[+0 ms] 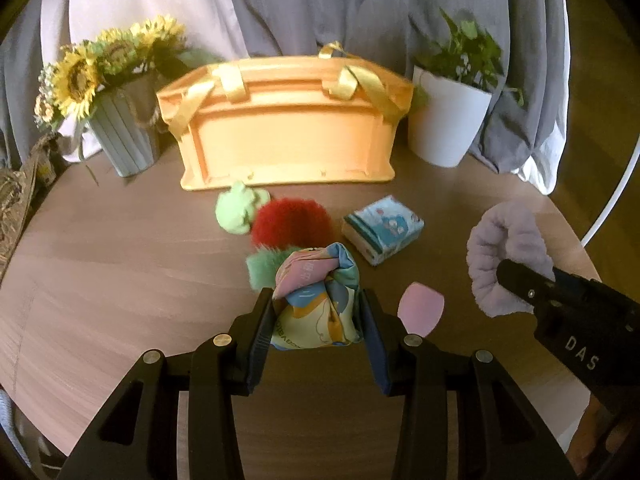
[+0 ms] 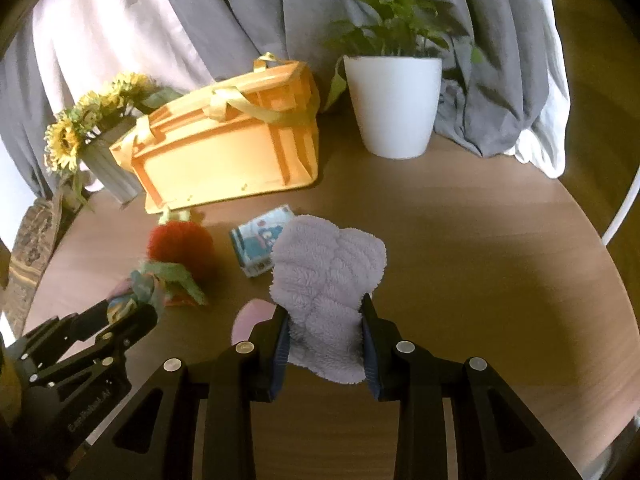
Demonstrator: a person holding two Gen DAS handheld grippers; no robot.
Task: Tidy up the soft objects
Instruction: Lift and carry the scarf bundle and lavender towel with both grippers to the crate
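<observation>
From my remote station I record the left gripper (image 1: 318, 312) with its fingers (image 1: 262, 320) clamped on either side of a crumpled, cartoon-printed soft packet (image 1: 316, 304), which is held above the round wooden table (image 1: 120, 264). The right gripper (image 2: 325, 332) has its fingers (image 2: 370, 332) pressed against both sides of a lavender fleece cloth (image 2: 328, 276), bunched and lifted off the table; in the left wrist view the same cloth appears at far right. Behind the left gripper lie a red fluffy pom-pom (image 1: 292, 222), touching a pale green plush piece (image 1: 236, 210) on its far side and a darker green furry item (image 1: 262, 266) on its near side. To the right of these, apart from them, sits a blue cartoon-printed tissue pack (image 1: 382, 228). A small flat pink piece (image 1: 420, 306) lies on the table between the two grippers; it may be a pad or a scrap of foam, the view being too soft to say. At the back of the table stands an orange plastic basket (image 1: 288, 136) with yellow ribbon handles (image 1: 232, 80); its interior is not visible to me from either camera. To its left is a ribbed grey vase of artificial sunflowers (image 1: 116, 64), to its right a white pot with a green plant (image 2: 394, 104). Grey and white draped fabric (image 1: 320, 4) closes the background.
</observation>
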